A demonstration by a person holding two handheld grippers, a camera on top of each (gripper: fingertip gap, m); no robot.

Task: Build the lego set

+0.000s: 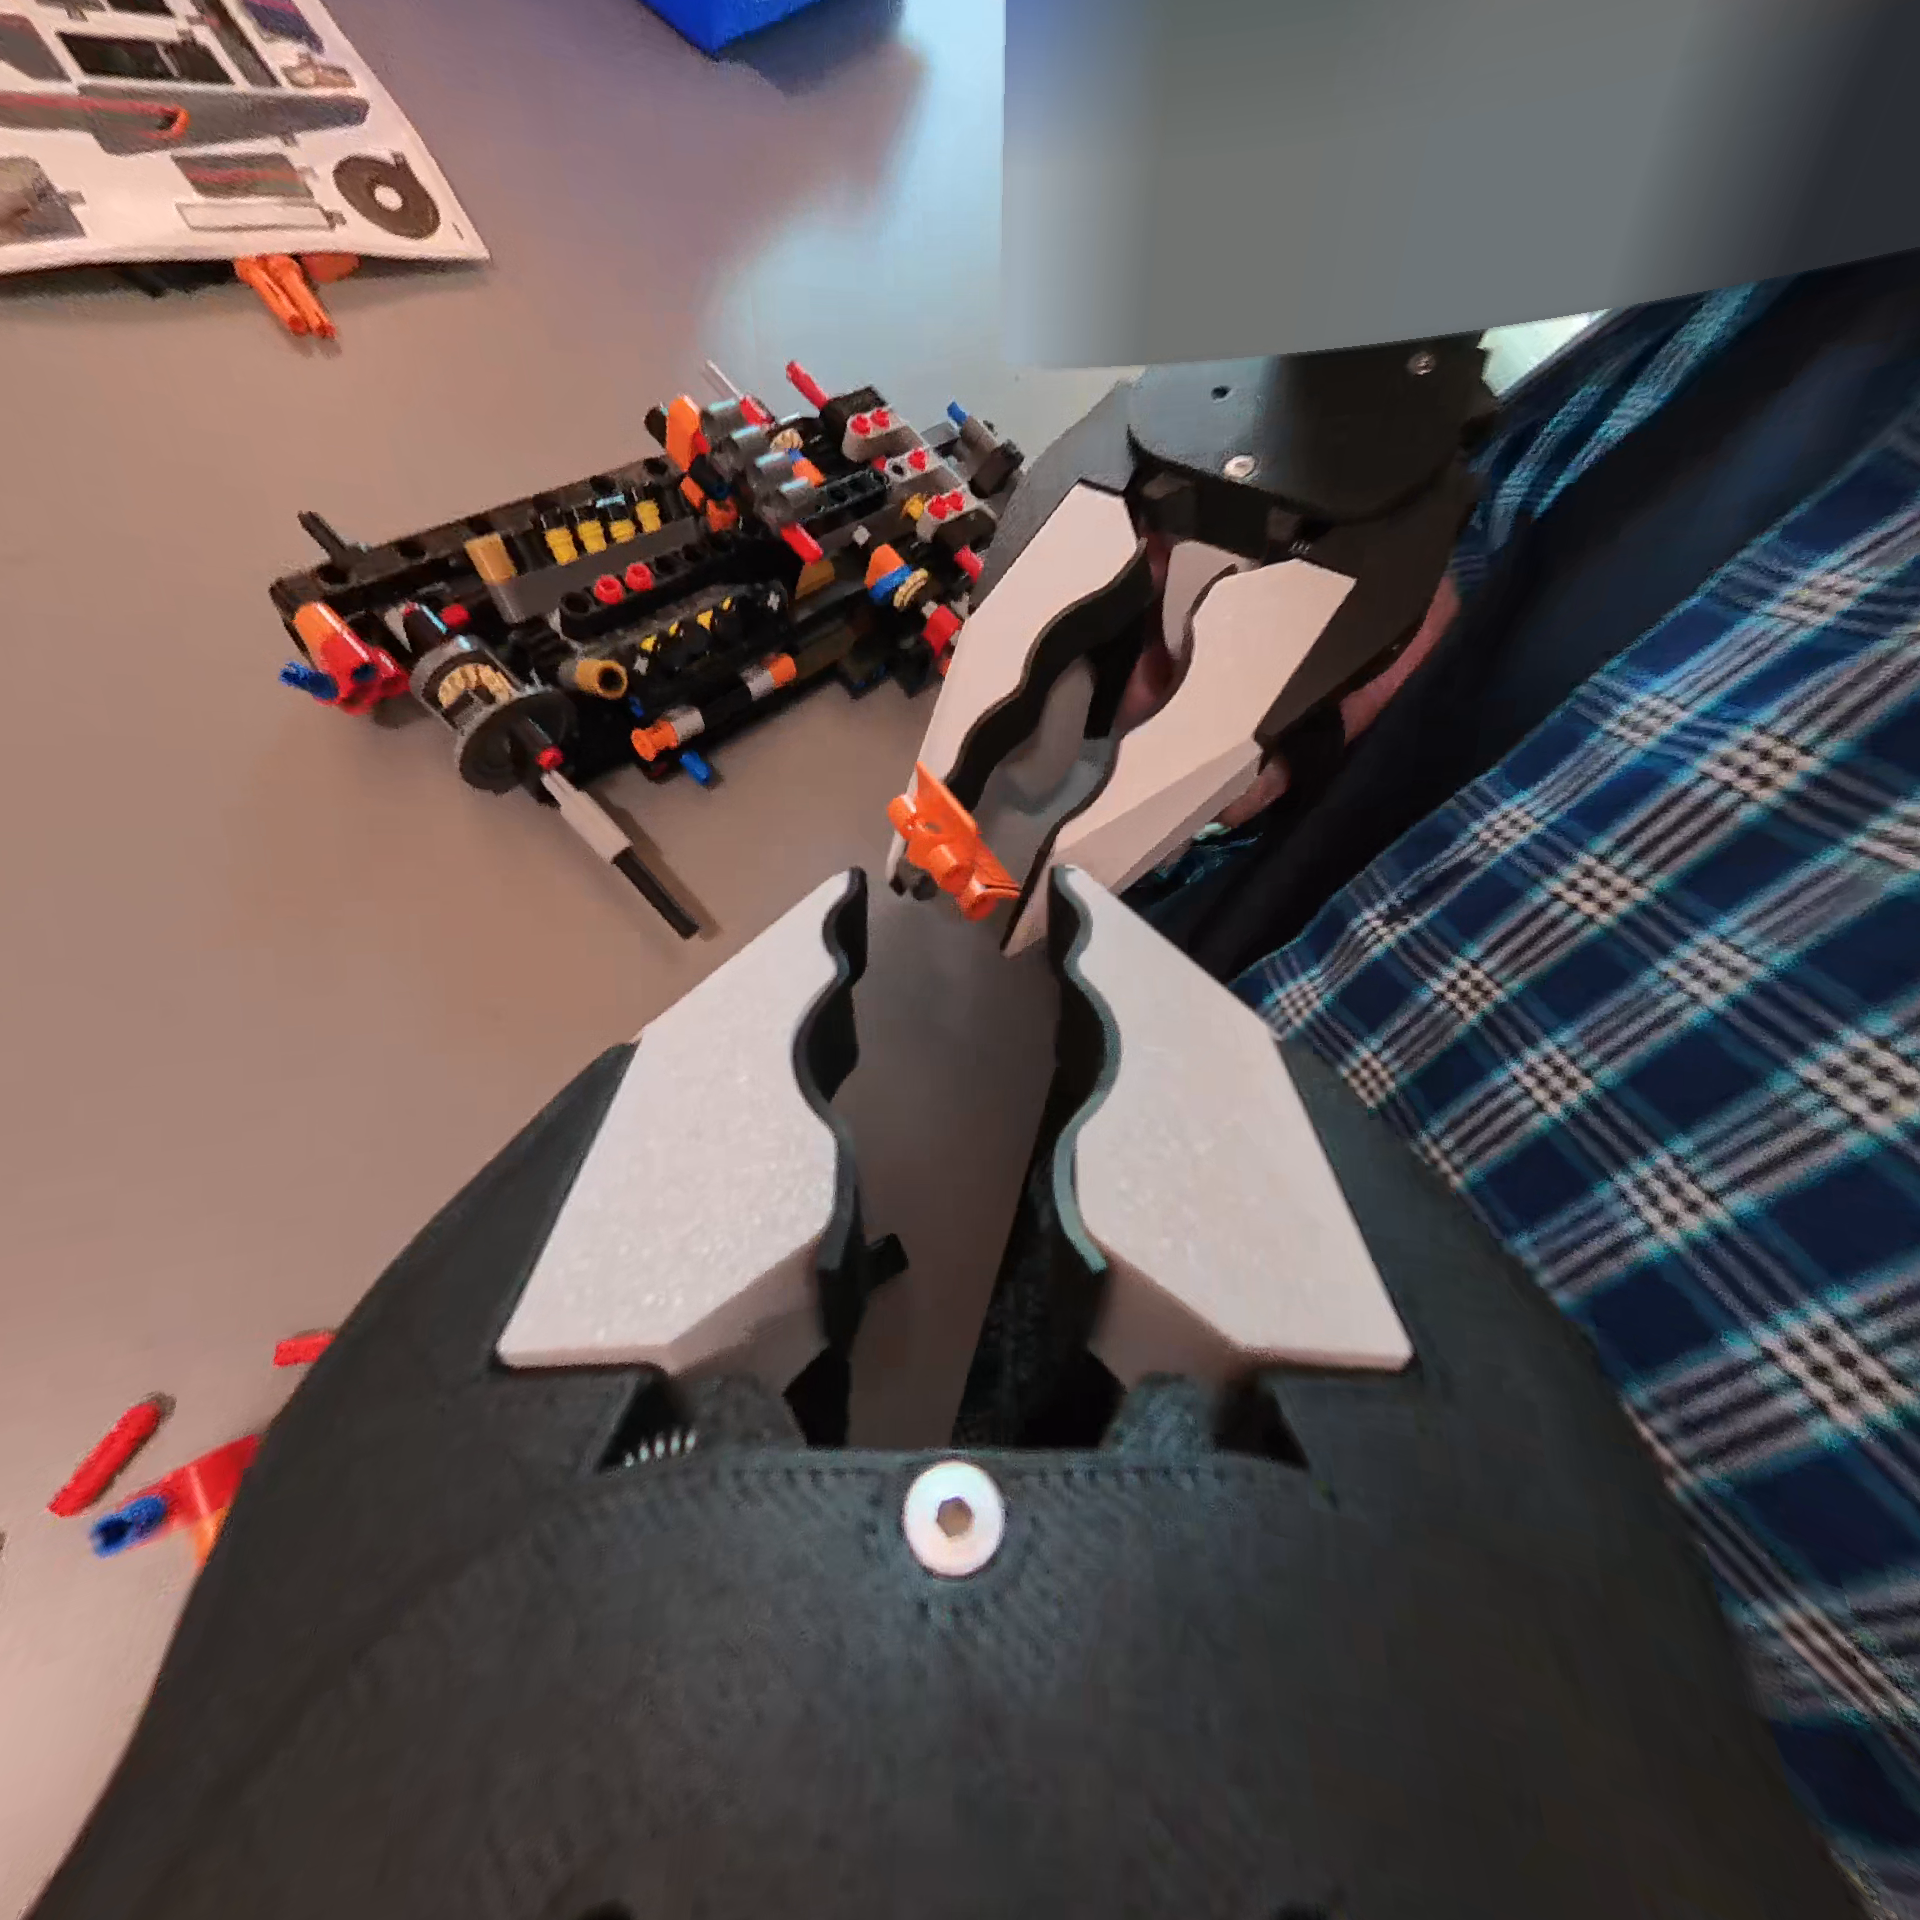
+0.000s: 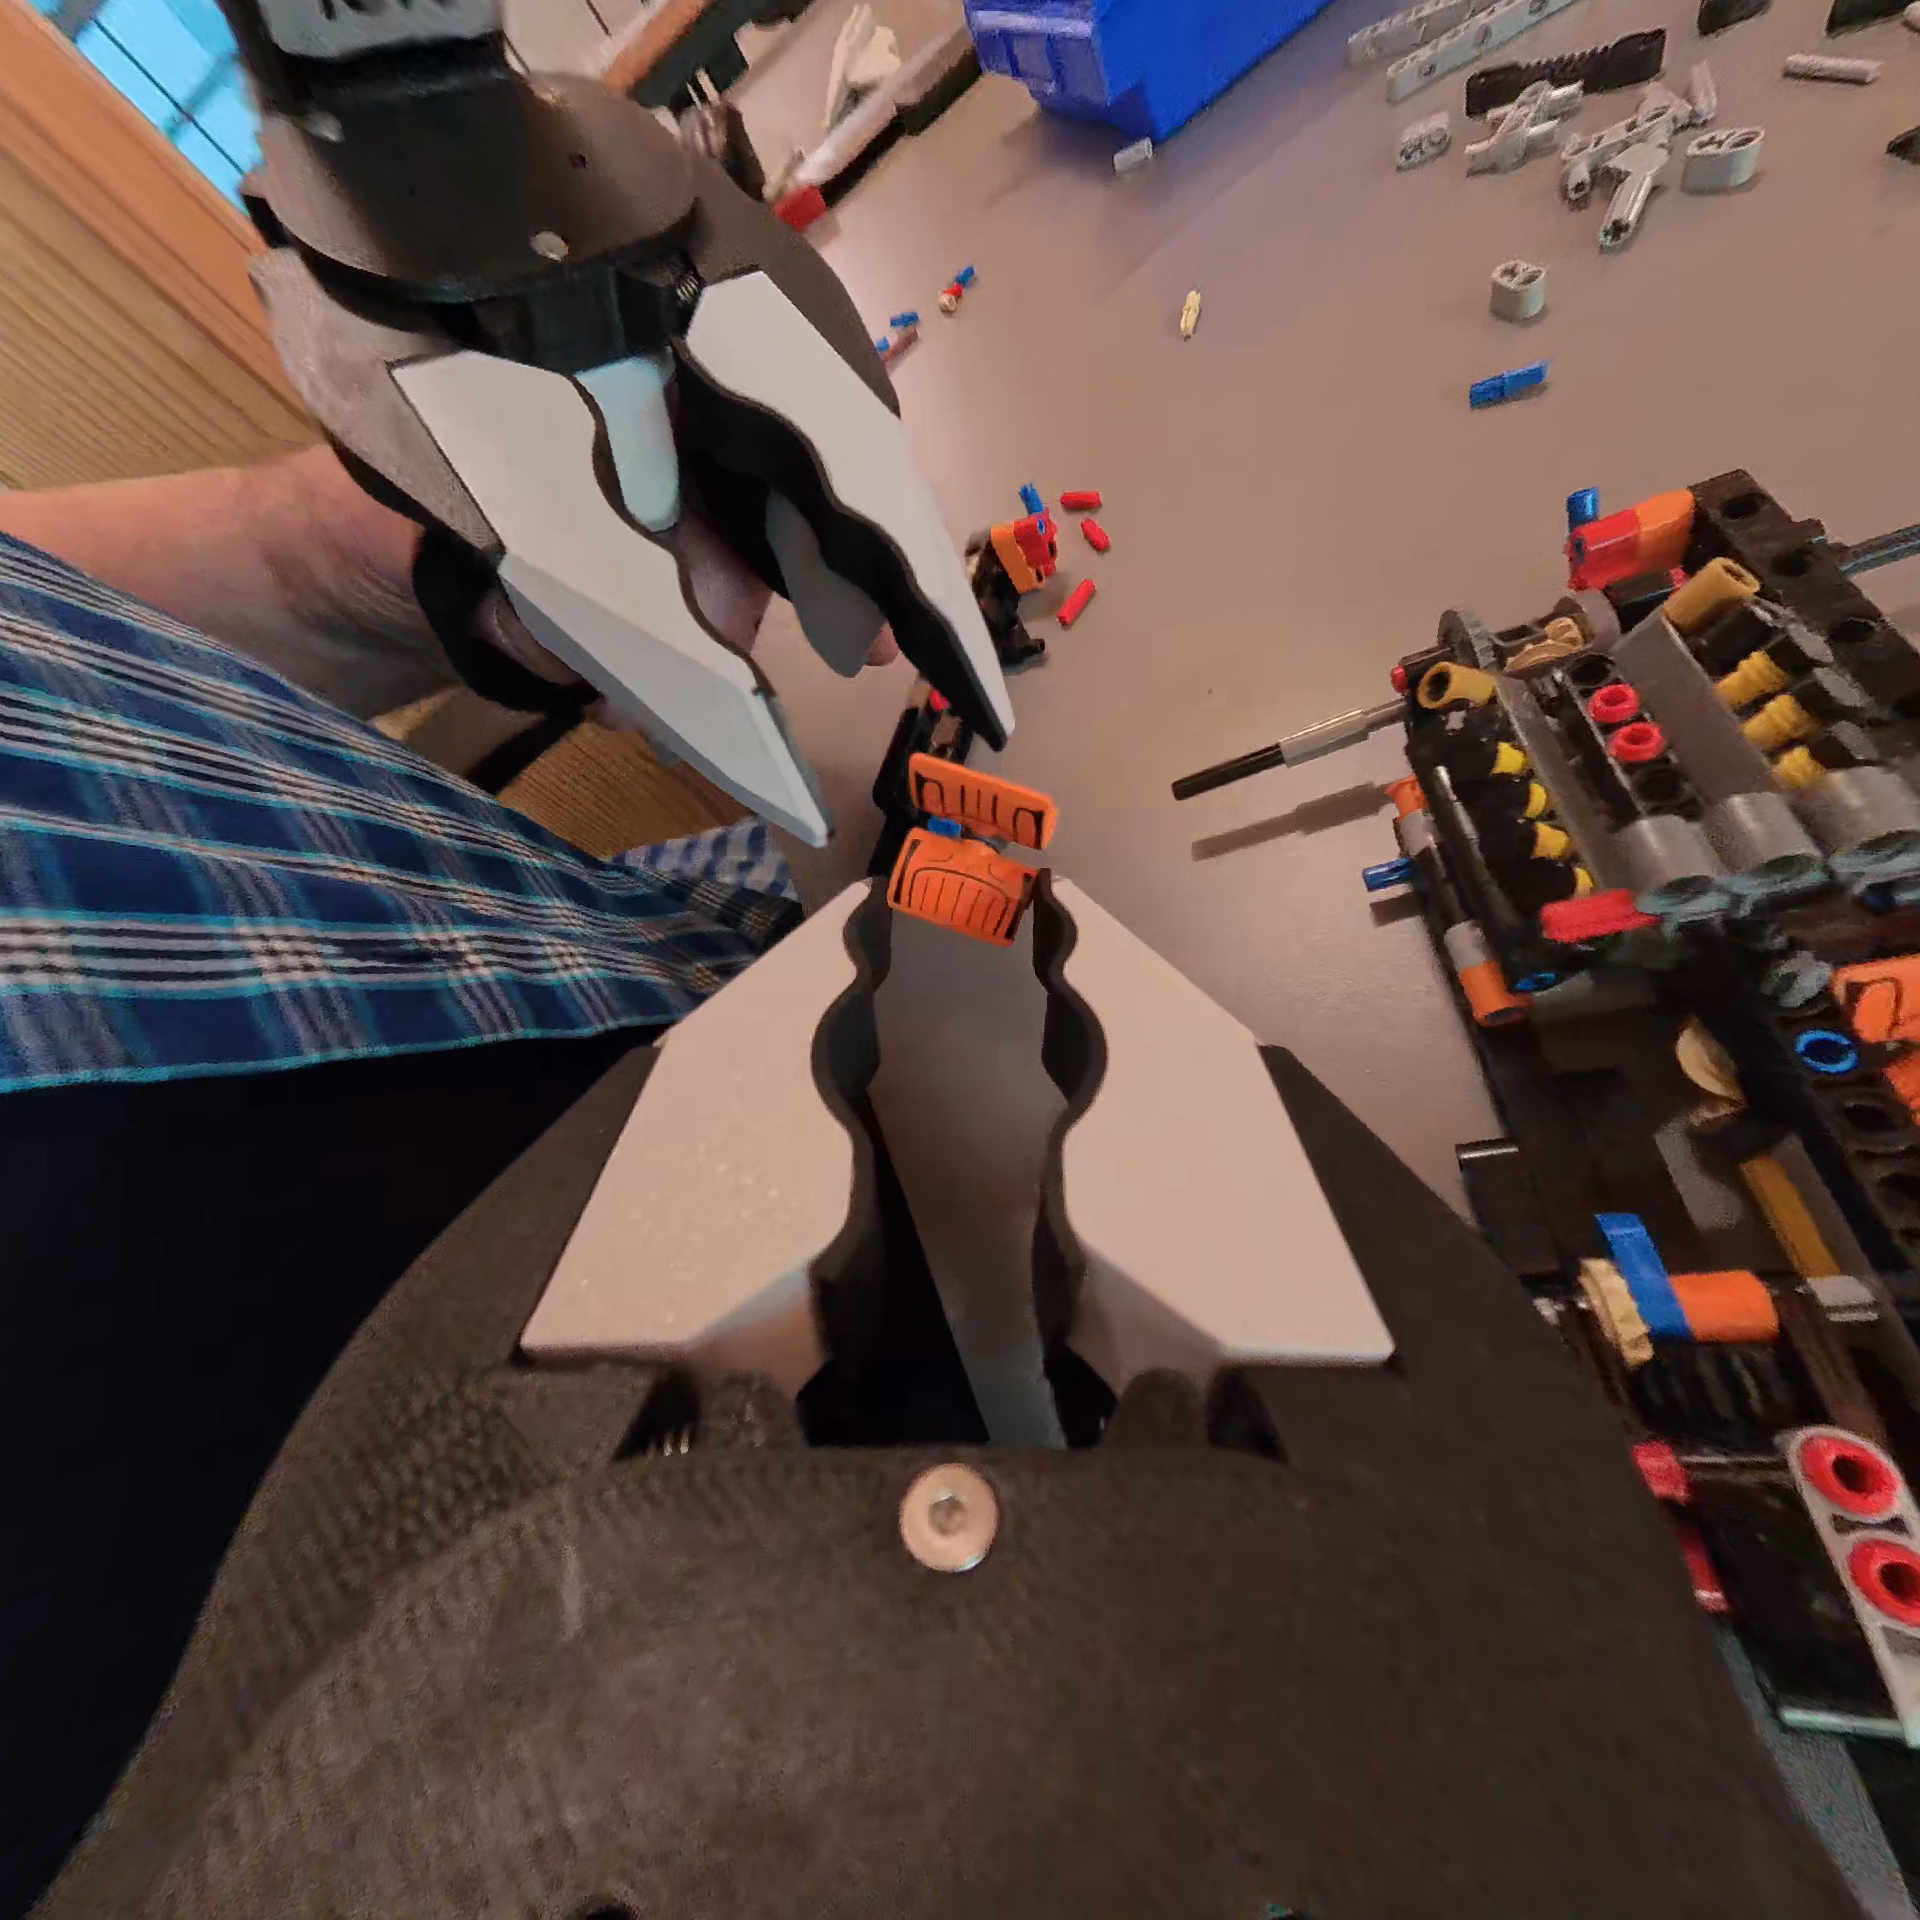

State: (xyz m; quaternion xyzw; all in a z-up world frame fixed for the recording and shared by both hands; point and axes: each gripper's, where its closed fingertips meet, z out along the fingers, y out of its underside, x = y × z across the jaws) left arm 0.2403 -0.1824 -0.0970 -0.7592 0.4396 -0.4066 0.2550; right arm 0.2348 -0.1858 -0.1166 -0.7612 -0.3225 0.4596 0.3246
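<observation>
Lego chassis [image 1: 644,613], long and mostly black with yellow, red and orange parts, lies flat on the grey table [image 1: 260,987], well apart from both tongs; the right wrist view shows it at the right edge [image 2: 1683,831]. A black axle [image 1: 623,847] sticks out of its near end.

Right tongs [image 2: 954,894] grip a small orange lego piece [image 2: 961,883] at the fingertips; seen from the left wrist view, the same piece [image 1: 948,840] sits pinched at the tips of those tongs [image 1: 951,883], raised above the table.

Left tongs [image 1: 961,883] stand with jaws parted and nothing between them, tips just beside the orange piece. In the right wrist view these tongs [image 2: 914,779] point down toward it from the upper left.

Loose red and blue pins [image 2: 1081,540] lie scattered on the table. Grey parts [image 2: 1621,145] lie farther off, beside a blue bin [image 2: 1132,52]. A printed sheet [image 1: 208,135] rests at the far left. A plaid sleeve [image 1: 1621,1039] runs along the table edge.
</observation>
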